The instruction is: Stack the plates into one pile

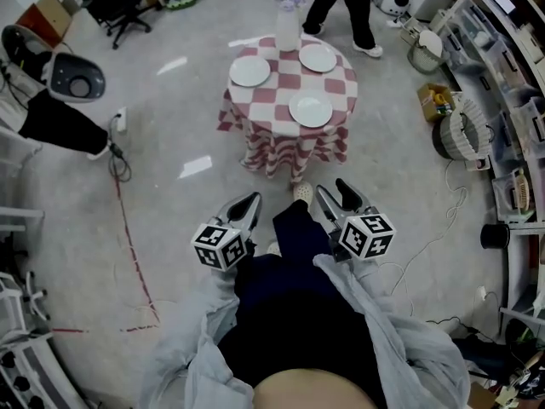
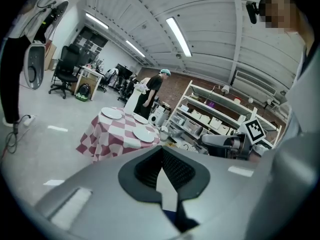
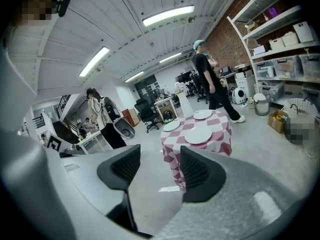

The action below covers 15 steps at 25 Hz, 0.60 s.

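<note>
**Figure.** The left hand-held gripper (image 1: 249, 201) is shown with its jaws closed together on nothing. The right hand-held gripper (image 1: 332, 187) is shown with its jaws moderately apart and empty. On each, a cube (image 1: 223, 245) printed with black-and-white square markers is carried. Farther off, a round table (image 1: 281, 100) draped in red-and-white checked cloth is seen. Three white plates are laid apart on it: near plate (image 1: 311, 109), far-left plate (image 1: 249, 71), far-right plate (image 1: 318, 57). A white vase (image 1: 288, 28) is placed at its far edge.
</note>
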Available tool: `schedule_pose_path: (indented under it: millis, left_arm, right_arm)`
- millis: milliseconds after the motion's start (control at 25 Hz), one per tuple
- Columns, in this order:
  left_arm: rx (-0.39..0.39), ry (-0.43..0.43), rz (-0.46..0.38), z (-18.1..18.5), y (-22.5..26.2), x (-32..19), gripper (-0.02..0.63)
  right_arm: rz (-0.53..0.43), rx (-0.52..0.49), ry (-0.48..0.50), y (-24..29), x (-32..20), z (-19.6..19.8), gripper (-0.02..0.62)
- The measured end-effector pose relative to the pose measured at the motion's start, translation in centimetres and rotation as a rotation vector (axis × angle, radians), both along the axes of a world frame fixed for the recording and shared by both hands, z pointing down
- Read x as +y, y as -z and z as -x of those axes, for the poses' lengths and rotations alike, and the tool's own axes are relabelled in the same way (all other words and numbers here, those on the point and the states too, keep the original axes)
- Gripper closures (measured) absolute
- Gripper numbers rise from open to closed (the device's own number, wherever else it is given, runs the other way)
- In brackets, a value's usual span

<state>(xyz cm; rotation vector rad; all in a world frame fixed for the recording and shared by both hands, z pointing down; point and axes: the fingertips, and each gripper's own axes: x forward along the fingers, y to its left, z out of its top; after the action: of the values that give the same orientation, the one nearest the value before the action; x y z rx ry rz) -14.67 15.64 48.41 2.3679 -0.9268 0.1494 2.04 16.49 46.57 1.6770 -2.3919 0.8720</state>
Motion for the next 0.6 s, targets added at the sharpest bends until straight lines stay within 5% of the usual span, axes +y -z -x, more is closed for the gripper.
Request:
schedule_pose_path:
  millis: [600]
  left_arm:
    - [-0.014, -0.029, -0.055, -8.8, 2.6, -15.5, 0.591]
  right_arm:
    - [-0.009, -0.045, -0.020, 0.6, -14.7, -8.6, 0.344]
